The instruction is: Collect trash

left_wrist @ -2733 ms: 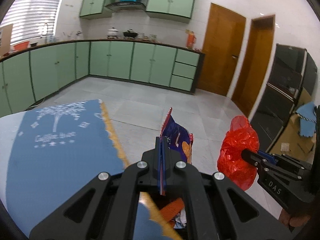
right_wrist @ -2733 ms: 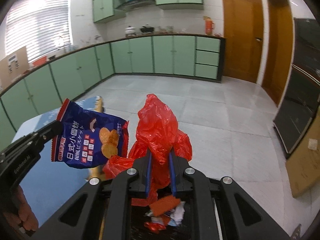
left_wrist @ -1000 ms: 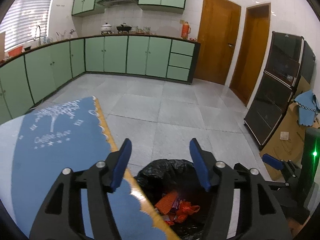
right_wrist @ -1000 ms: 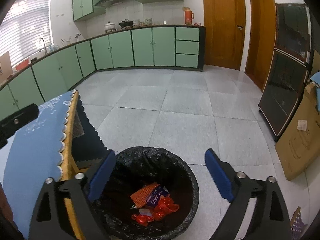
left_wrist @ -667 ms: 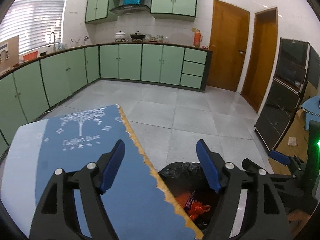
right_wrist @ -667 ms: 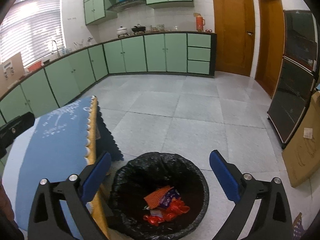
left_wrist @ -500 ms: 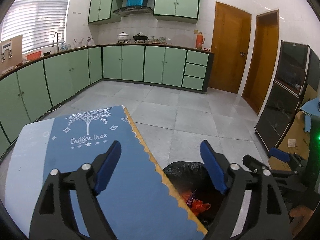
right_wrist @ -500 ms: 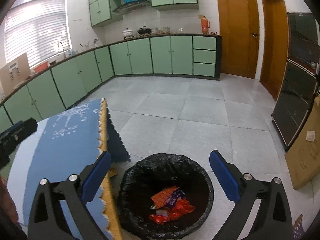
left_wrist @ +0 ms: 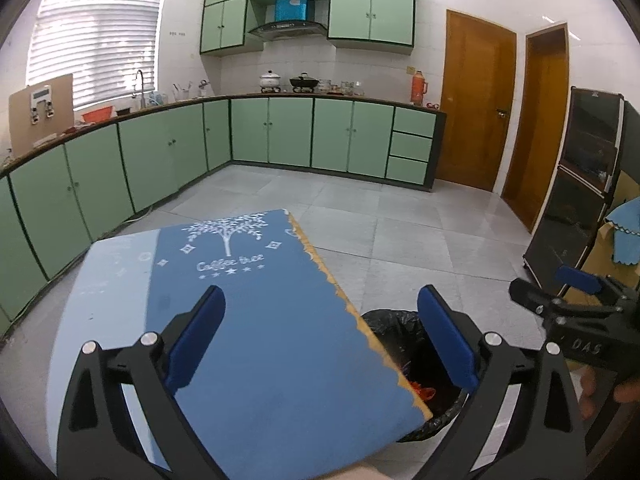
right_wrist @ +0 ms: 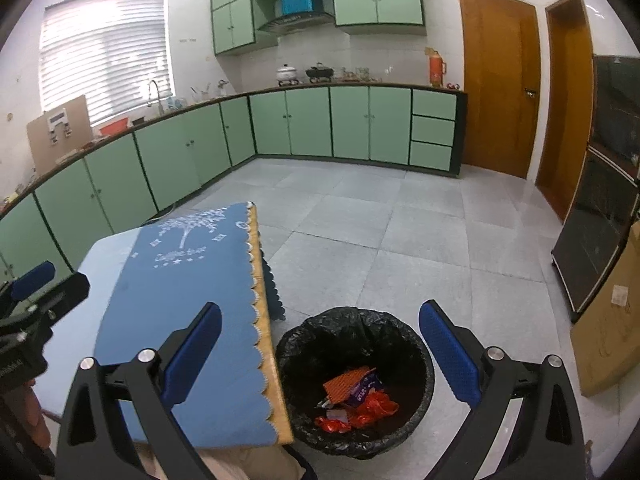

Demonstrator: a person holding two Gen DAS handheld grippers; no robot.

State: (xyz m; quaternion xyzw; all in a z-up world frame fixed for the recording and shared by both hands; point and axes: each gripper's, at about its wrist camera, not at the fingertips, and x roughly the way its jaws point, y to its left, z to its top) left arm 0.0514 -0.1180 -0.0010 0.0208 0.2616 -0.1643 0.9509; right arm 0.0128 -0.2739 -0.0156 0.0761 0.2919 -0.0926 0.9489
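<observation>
A black-lined bin [right_wrist: 424,364] stands on the floor at the table's corner. In it lie an orange wrapper [right_wrist: 346,382], a purple snack bag [right_wrist: 366,390] and a crumpled red plastic bag [right_wrist: 374,406]. My right gripper [right_wrist: 320,312] hangs open above and behind the bin, with nothing between its fingers. Over the blue tablecloth [left_wrist: 260,320] my left gripper [left_wrist: 320,304] holds nothing, and its jaws are opening wide. From the left wrist view the bin [left_wrist: 390,322] is half hidden behind the table edge, and the right gripper [left_wrist: 548,286] shows at the right.
Green base cabinets [left_wrist: 280,132] line the far wall and the left wall. Two wooden doors [right_wrist: 496,92] stand at the back right. A black cabinet [right_wrist: 600,216] and a cardboard box [right_wrist: 612,336] stand along the right. Grey tiled floor [right_wrist: 400,248] lies beyond the bin.
The snack bag and red bag I gripped earlier now lie in the bin. Both grippers have risen and drawn back. The left jaws have spread wider, and more of the table shows.
</observation>
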